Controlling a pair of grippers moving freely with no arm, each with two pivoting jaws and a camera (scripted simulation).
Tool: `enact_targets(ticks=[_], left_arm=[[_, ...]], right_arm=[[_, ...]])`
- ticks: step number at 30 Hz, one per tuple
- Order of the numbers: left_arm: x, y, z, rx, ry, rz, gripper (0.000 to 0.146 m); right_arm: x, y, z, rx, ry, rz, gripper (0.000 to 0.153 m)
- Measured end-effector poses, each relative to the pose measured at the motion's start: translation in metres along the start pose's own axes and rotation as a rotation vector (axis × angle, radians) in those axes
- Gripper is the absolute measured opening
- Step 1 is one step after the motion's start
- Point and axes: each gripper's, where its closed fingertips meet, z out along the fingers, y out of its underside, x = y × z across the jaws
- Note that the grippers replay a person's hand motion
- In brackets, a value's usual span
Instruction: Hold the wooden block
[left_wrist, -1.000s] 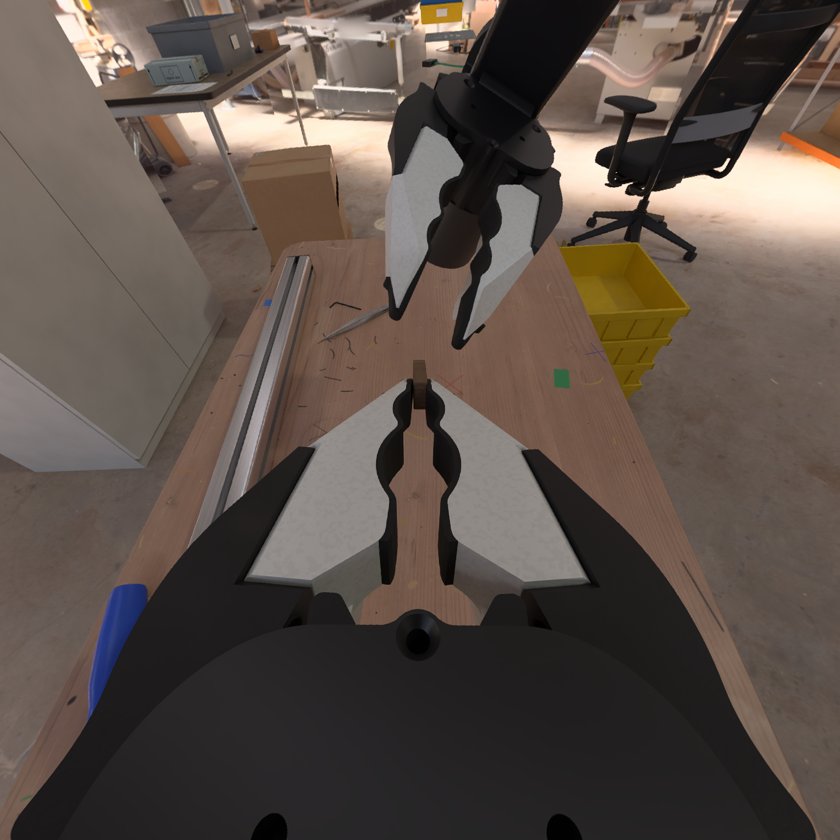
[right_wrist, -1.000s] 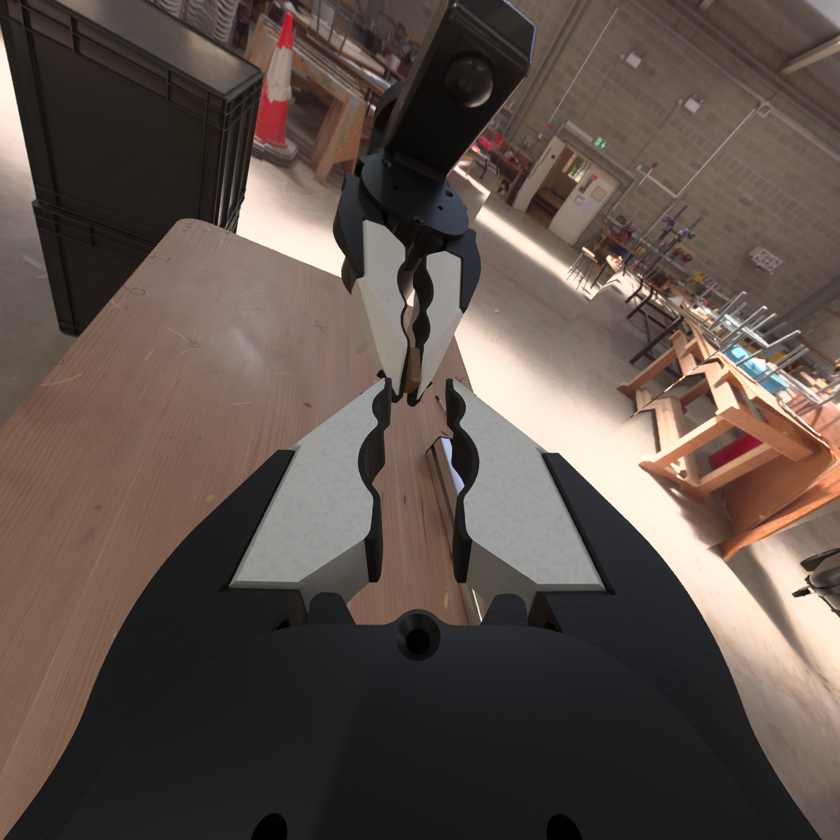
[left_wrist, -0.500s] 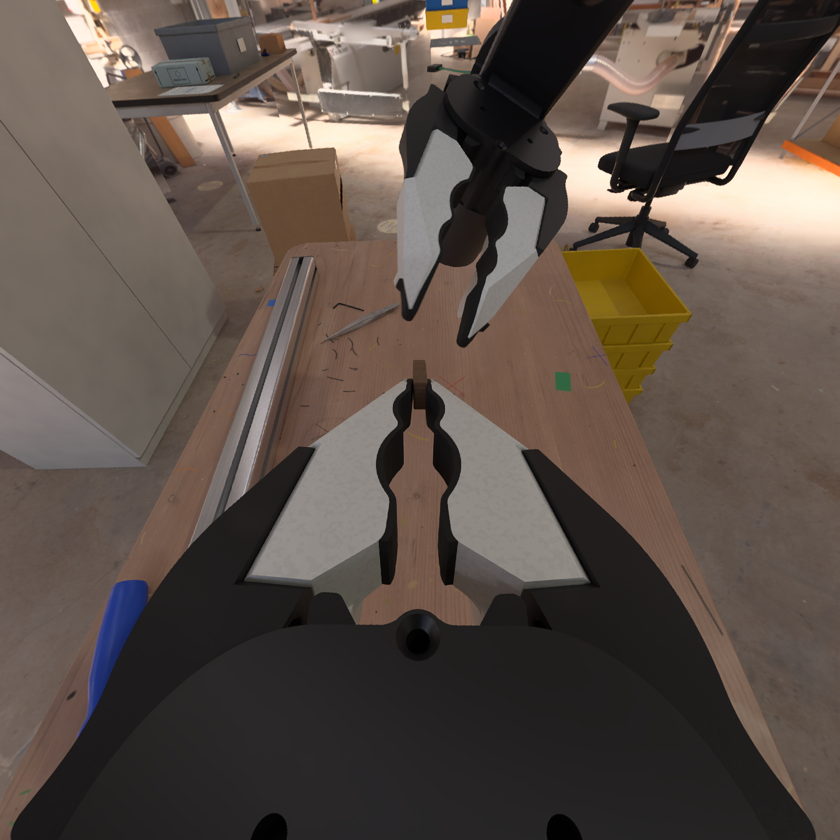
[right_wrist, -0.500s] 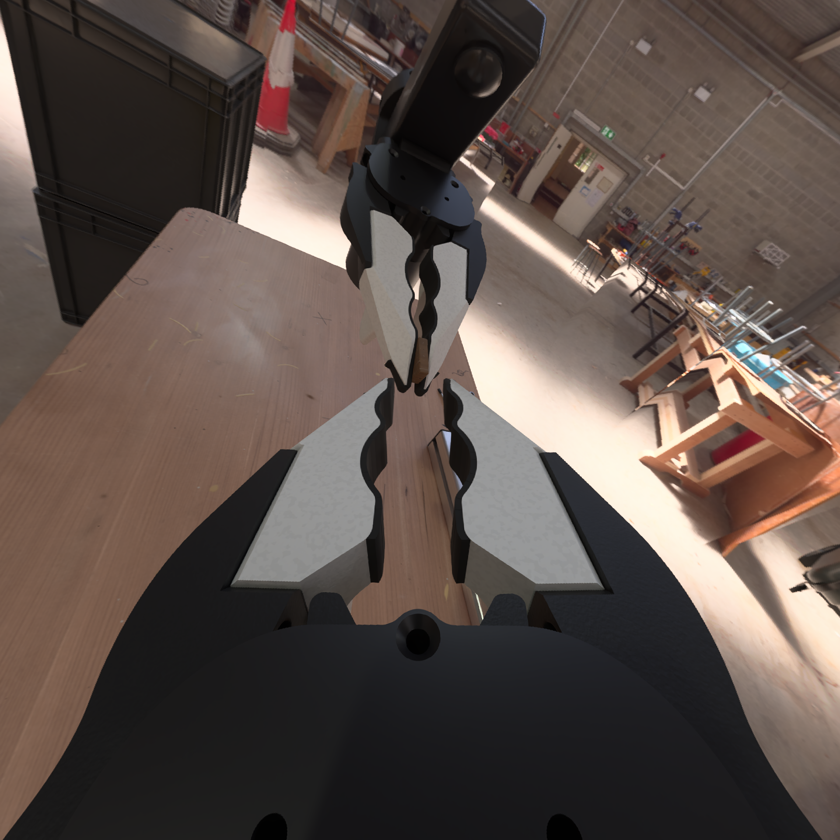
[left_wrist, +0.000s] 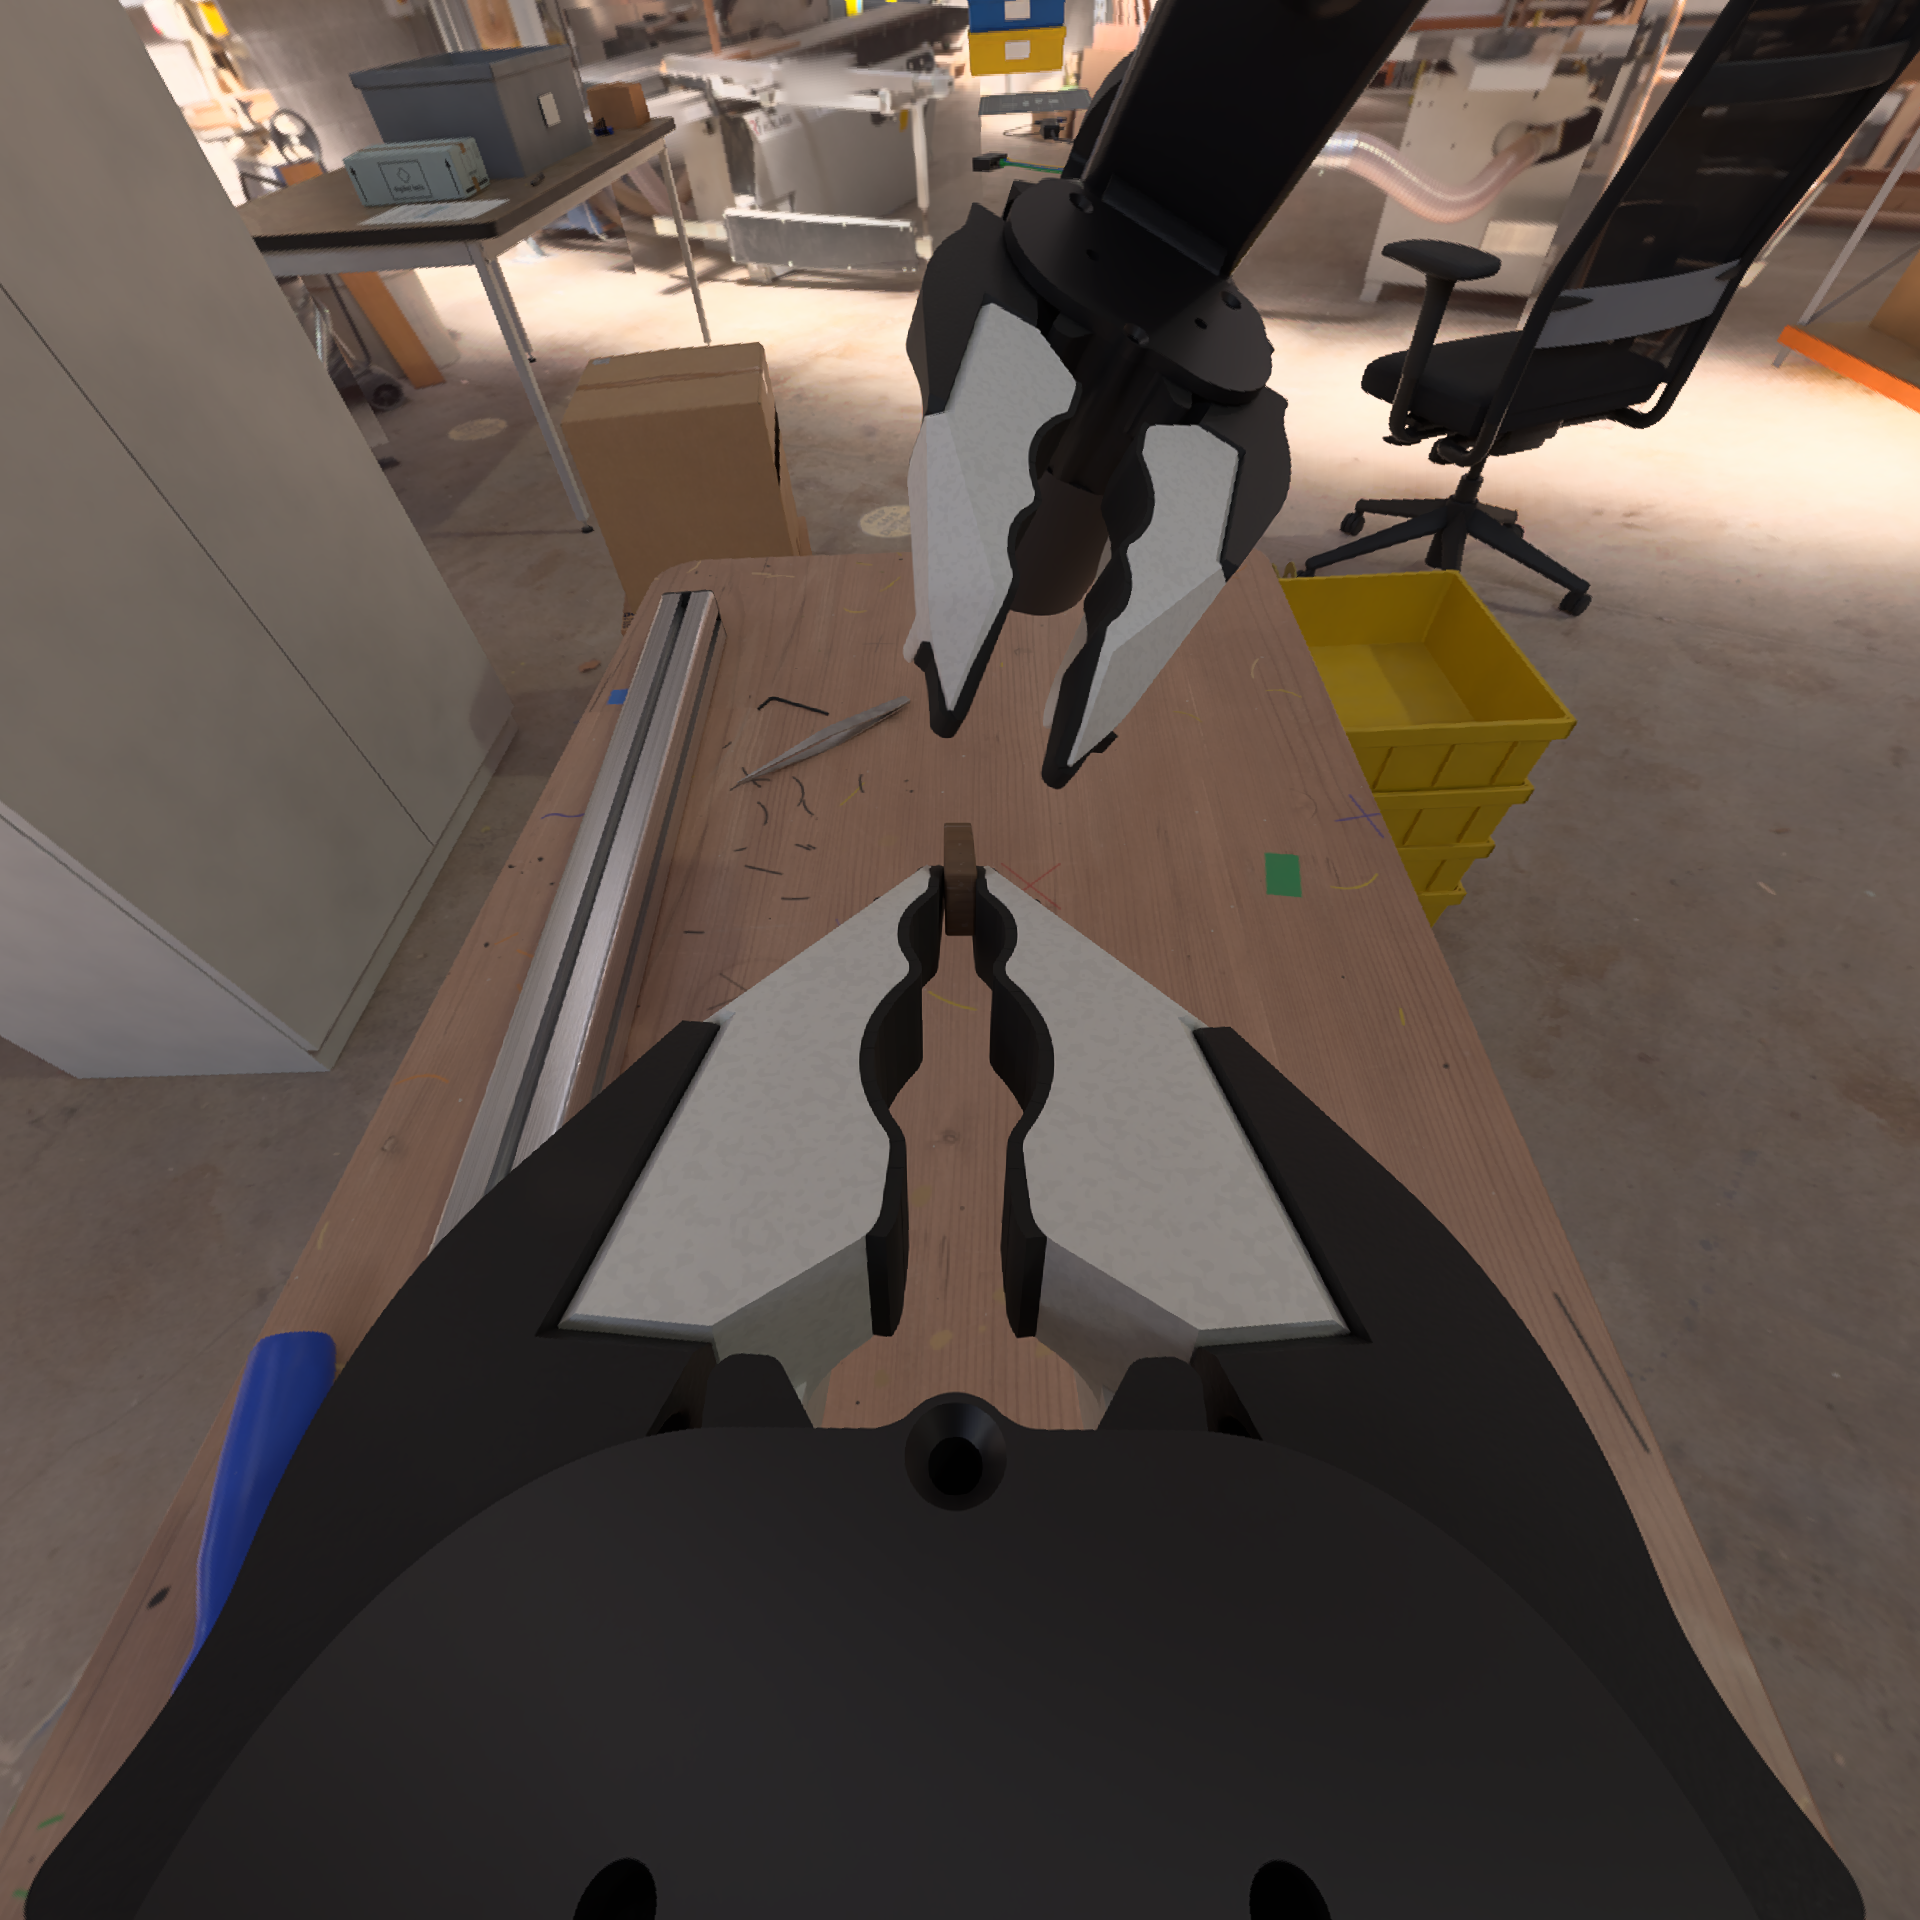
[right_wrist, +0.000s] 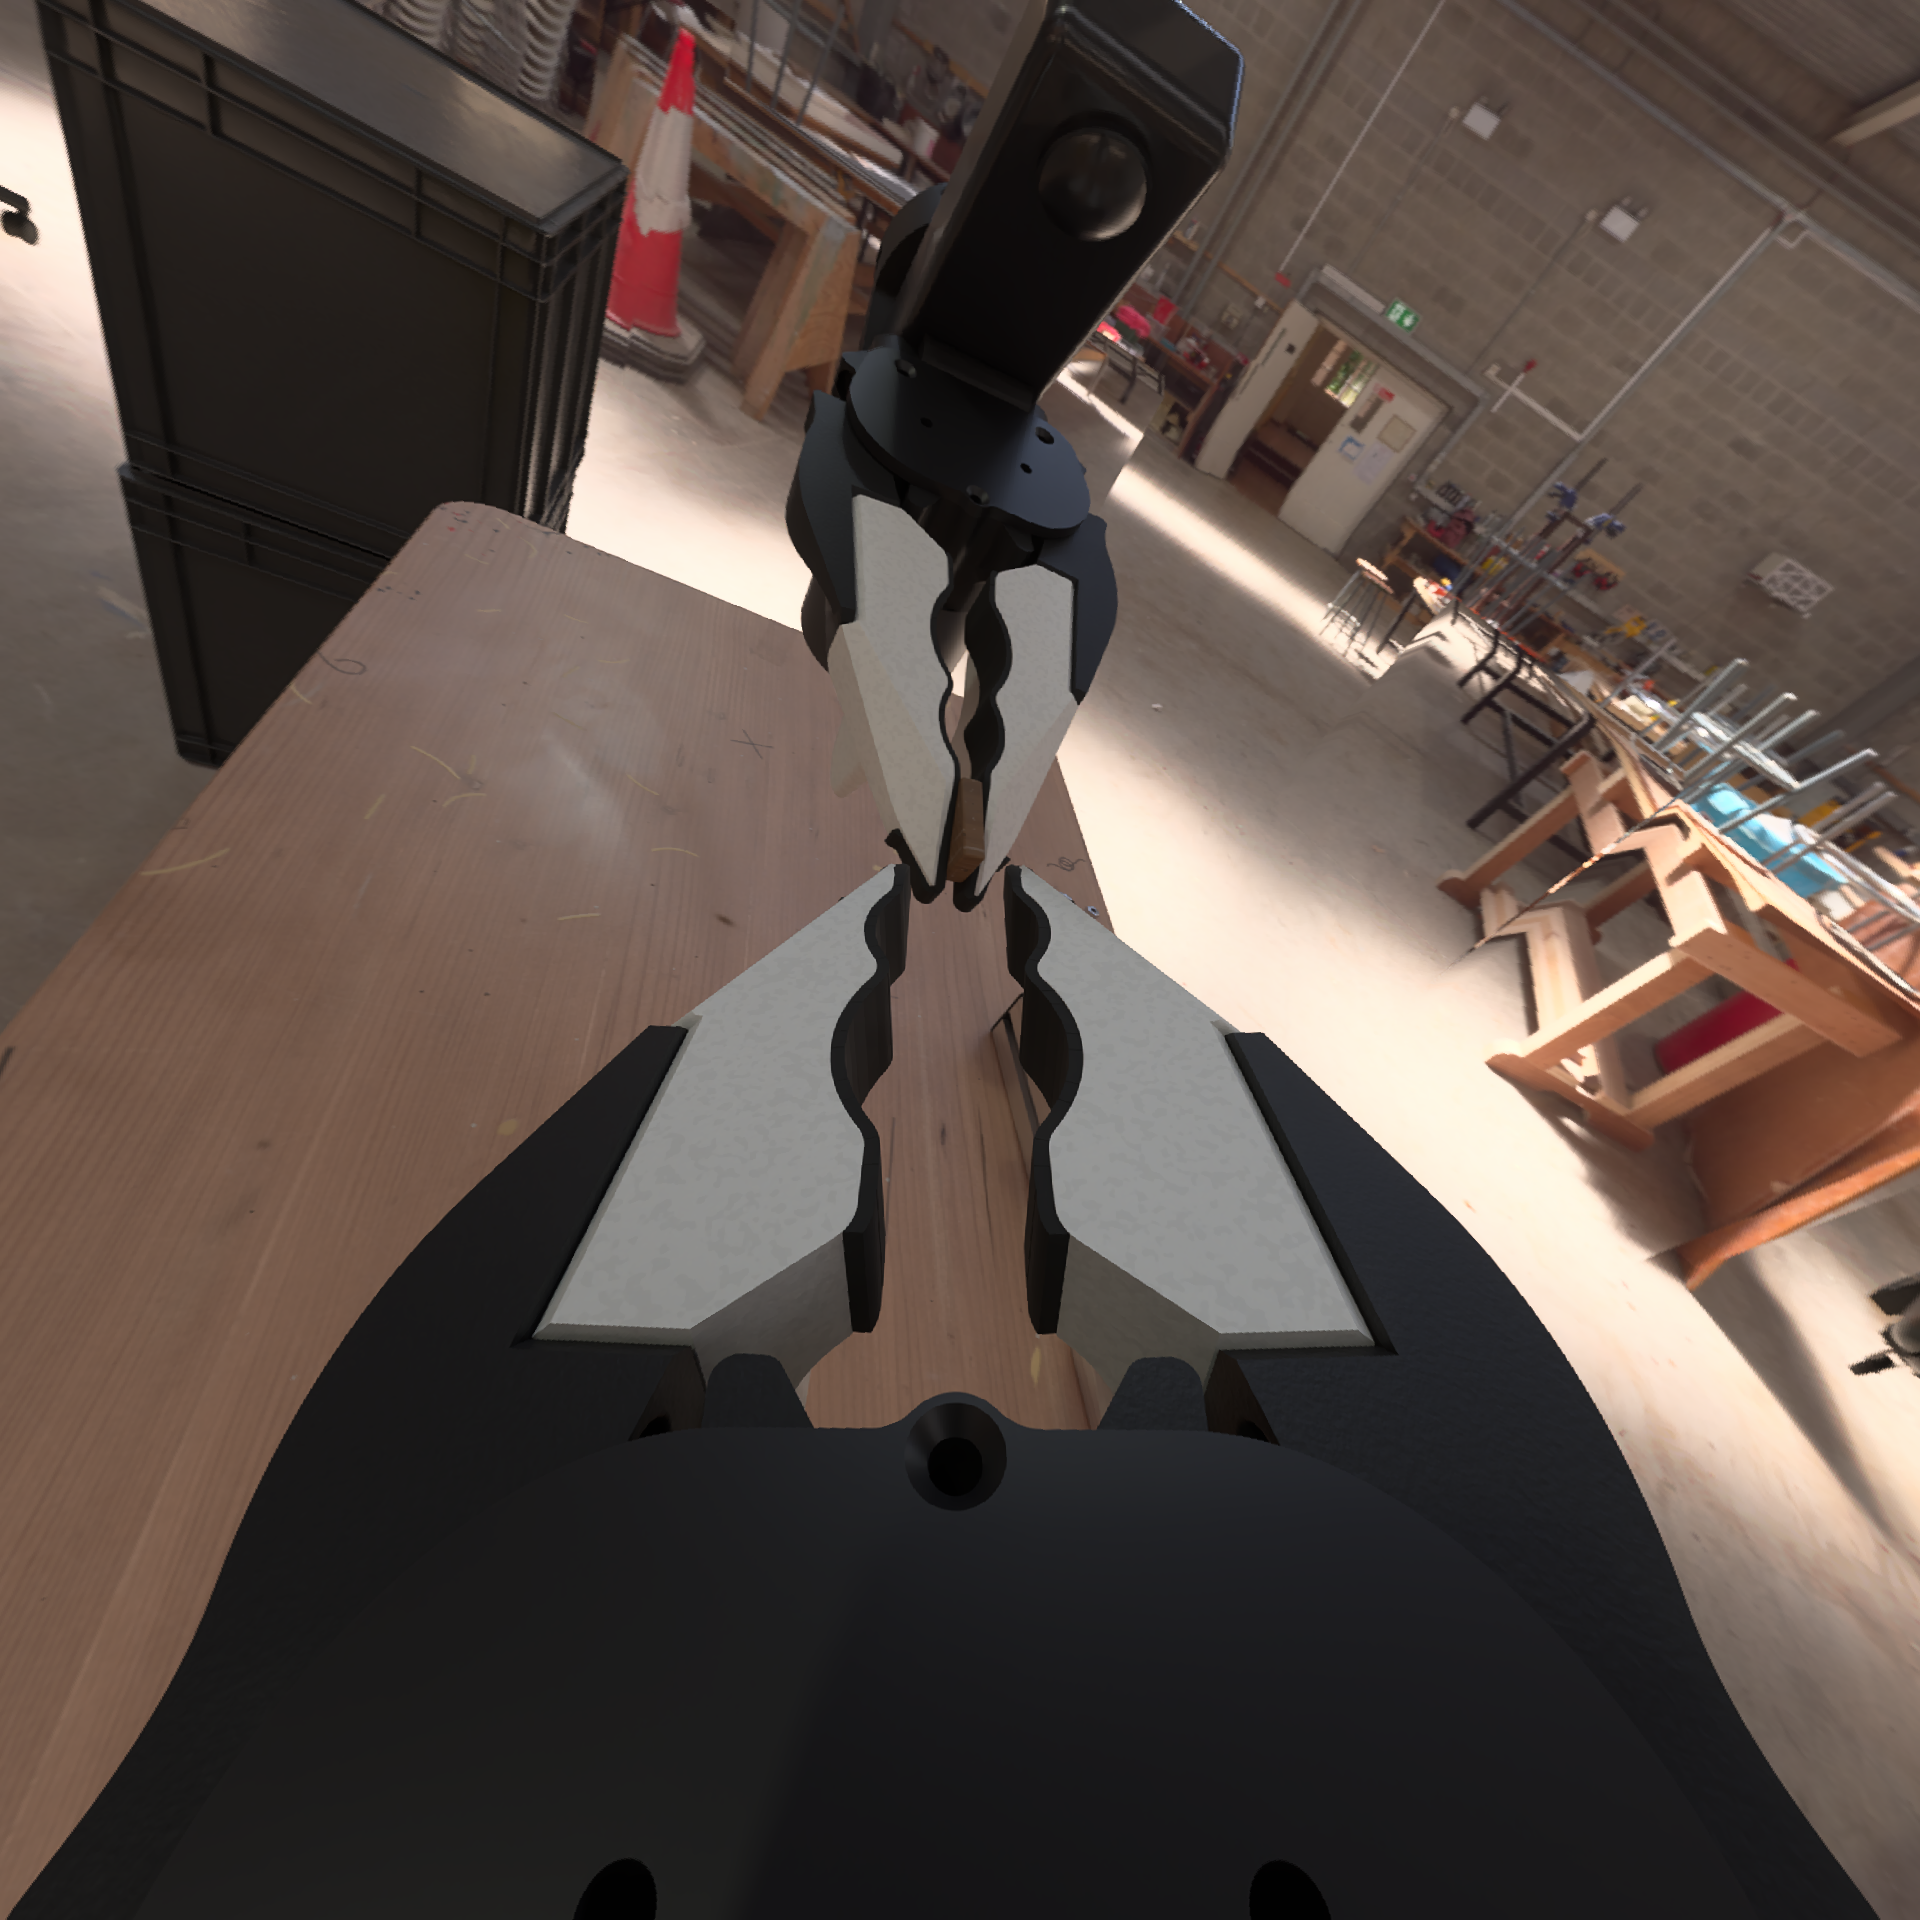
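Note:
The small wooden block (left_wrist: 957, 854) stands upright, pinched between the tips of my left gripper (left_wrist: 956, 896), just above the wooden table (left_wrist: 1247, 1039). My left gripper is shut on it. My right gripper (left_wrist: 1003, 748) hangs open and empty just beyond the block, tips pointing down at the table. In the right wrist view my right gripper (right_wrist: 953, 879) is open, with its tips right in front of the left gripper (right_wrist: 951, 891) and apart from the block (right_wrist: 970, 826).
Tweezers (left_wrist: 826, 743), a small hex key (left_wrist: 790, 707) and wire scraps lie left of the block. A metal rail (left_wrist: 613, 894) runs along the left edge. Stacked yellow bins (left_wrist: 1423, 707) stand right of the table, black crates (right_wrist: 312, 343) at its other end.
My right gripper's jaws have narrowed a little and it has shifted slightly. My left gripper still holds the block in the same place.

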Motion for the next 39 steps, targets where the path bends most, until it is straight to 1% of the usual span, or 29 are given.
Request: enact_targets(ticks=[4,8,10,12,14,17,21,27,30,35,37,39], left_arm=[[0.002,-0.0003,0.0019,-0.002,0.009,0.004,0.004],[0.0021,0.0004,0.0026,-0.008,0.007,0.006,0.004],[0.0009,0.0003,0.0015,-0.006,0.003,0.004,0.004],[0.0003,-0.0007,0.0001,0.005,0.002,-0.003,0.004],[0.0005,-0.0011,-0.0001,0.008,0.005,-0.004,0.004],[0.0018,-0.0004,0.0018,0.0,0.009,0.002,0.004],[-0.0006,-0.0001,0.003,-0.005,-0.011,0.01,0.004],[-0.0002,-0.0011,0.0019,0.001,-0.007,0.006,0.004],[0.0002,-0.0012,0.0028,0.0,-0.007,0.008,0.004],[-0.0015,-0.0007,0.0021,-0.003,-0.015,0.007,0.004],[-0.0023,-0.0019,0.0009,0.009,-0.016,0.0,0.004],[-0.0022,-0.002,0.0005,0.01,-0.014,-0.001,0.004]], right_arm=[[0.0036,-0.0015,0.003,0.008,0.033,-0.009,0.021],[0.0016,0.0007,0.0063,-0.008,0.024,-0.018,0.025],[0.0012,0.0026,0.004,-0.022,0.023,-0.021,0.025],[0.0009,0.0028,0.0004,-0.023,0.012,-0.013,0.02],[0.0038,0.0003,-0.0015,-0.005,0.032,-0.009,0.019],[0.0051,-0.0036,0.0008,0.019,0.048,-0.018,0.023],[0.0022,-0.0003,0.0047,-0.01,0.037,-0.032,0.026],[0.0044,-0.0011,-0.0031,-0.004,0.04,-0.013,0.02],[0.0054,-0.0037,0.0004,0.016,0.053,-0.014,0.024],[0.0018,0.0026,0.0034,-0.031,0.036,-0.03,0.025],[0.001,0.0014,0.0006,-0.024,0.021,-0.021,0.02],[0.0045,-0.0006,-0.0004,-0.008,0.045,-0.019,0.018]])
